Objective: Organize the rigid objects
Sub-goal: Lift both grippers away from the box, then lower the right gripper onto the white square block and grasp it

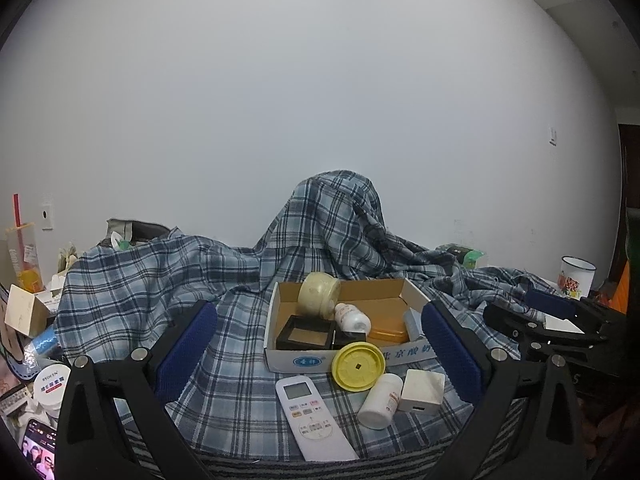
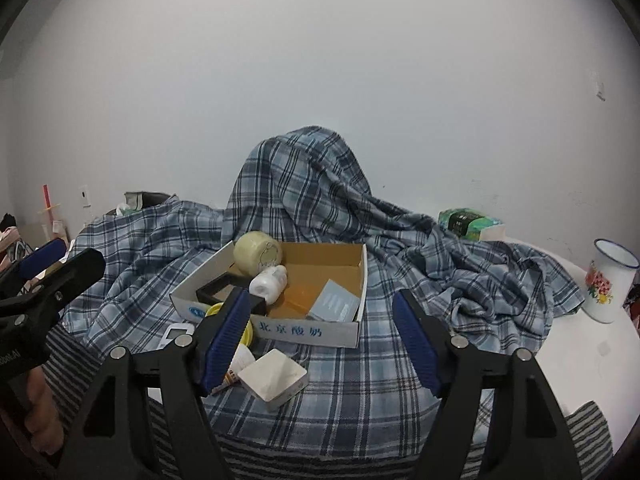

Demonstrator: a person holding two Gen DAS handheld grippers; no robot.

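An open cardboard box (image 1: 296,358) (image 2: 312,332) sits on a plaid cloth. It holds a cream jar (image 1: 318,294) (image 2: 258,258), a white bottle (image 1: 352,317) (image 2: 269,283), a black frame (image 1: 306,333), an orange case (image 1: 388,326) and a pale blue card (image 2: 334,305). In front lie a white remote (image 1: 314,420), a yellow lid (image 1: 359,366), a white bottle (image 1: 380,401) and a white square box (image 1: 422,392) (image 2: 274,374). My left gripper (image 1: 320,354) is open above the remote. My right gripper (image 2: 322,336) is open before the box and shows in the left view (image 1: 536,316).
A flowered enamel mug (image 2: 608,286) (image 1: 576,278) stands at the right. A green tissue pack (image 2: 466,222) lies behind the cloth. At the left are a drink cup (image 1: 24,258), a white cream jar (image 1: 51,384), a phone (image 1: 38,452) and small boxes (image 1: 24,312).
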